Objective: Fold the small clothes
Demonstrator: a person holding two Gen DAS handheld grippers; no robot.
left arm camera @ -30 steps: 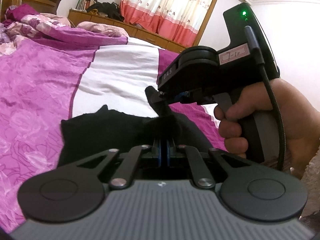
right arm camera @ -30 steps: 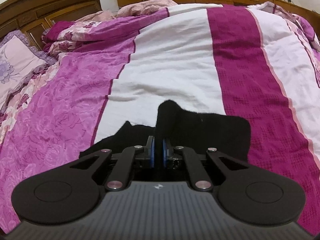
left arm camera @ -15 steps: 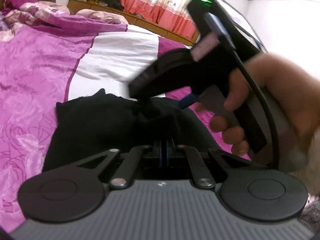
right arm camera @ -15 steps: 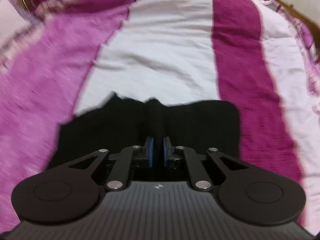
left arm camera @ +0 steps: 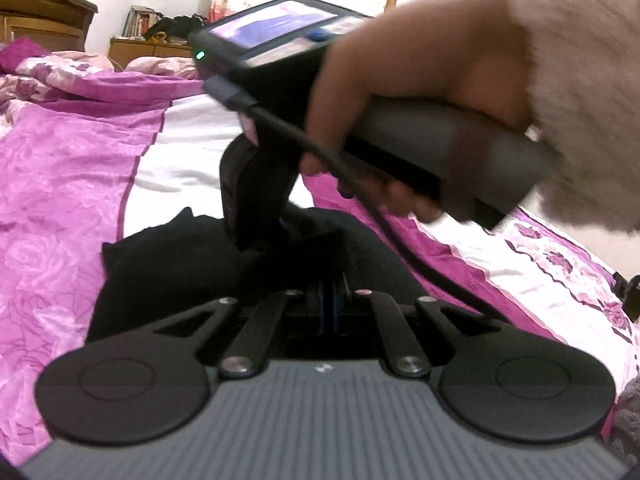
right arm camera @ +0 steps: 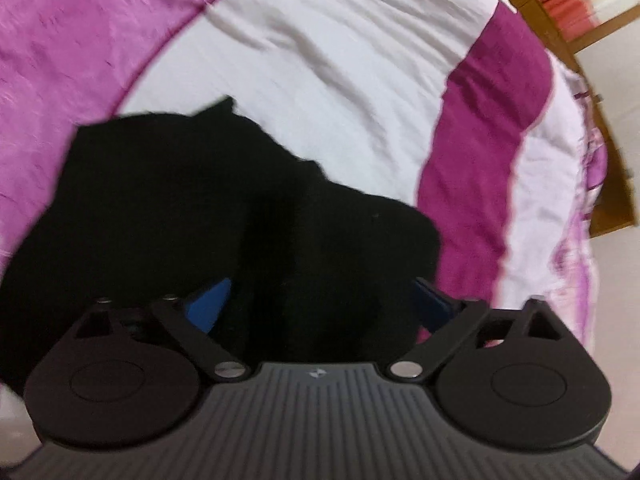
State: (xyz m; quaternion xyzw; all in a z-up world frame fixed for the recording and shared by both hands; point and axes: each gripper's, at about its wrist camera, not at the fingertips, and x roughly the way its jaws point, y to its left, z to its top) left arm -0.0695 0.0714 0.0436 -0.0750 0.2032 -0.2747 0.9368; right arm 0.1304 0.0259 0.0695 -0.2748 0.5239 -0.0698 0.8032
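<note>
Our left gripper (left arm camera: 329, 300) shows its blue pads pressed together at the bottom of the left wrist view, and a raised fold of the black garment (left arm camera: 168, 264) sits right at them; we read it as pinched on that fold, though the dark cloth hides the exact contact. That garment lies spread on the bedspread (left arm camera: 60, 184), across its white band and the pink floral band beside it. Above it, our right hand (left arm camera: 404, 92) grips the handle of the other device, which tips nose-down toward the cloth, its cable trailing across the frame. A fluffy pale sleeve (left arm camera: 580, 80) covers the wrist. Far back stand a wooden headboard (left arm camera: 44, 12) and a low shelf with books (left arm camera: 138, 20).

From the right wrist view, our right gripper (right arm camera: 320, 300) has just been opening, and its jaws now stand wide, blue pads (right arm camera: 208, 304) far apart. The black garment (right arm camera: 168, 208) lies below and between them, a soft hump rising in the gap, with neither pad pressing on it. This view is tilted and blurred; the bedspread (right arm camera: 340, 72) curves around the cloth, white at the centre, magenta to either side.
</note>
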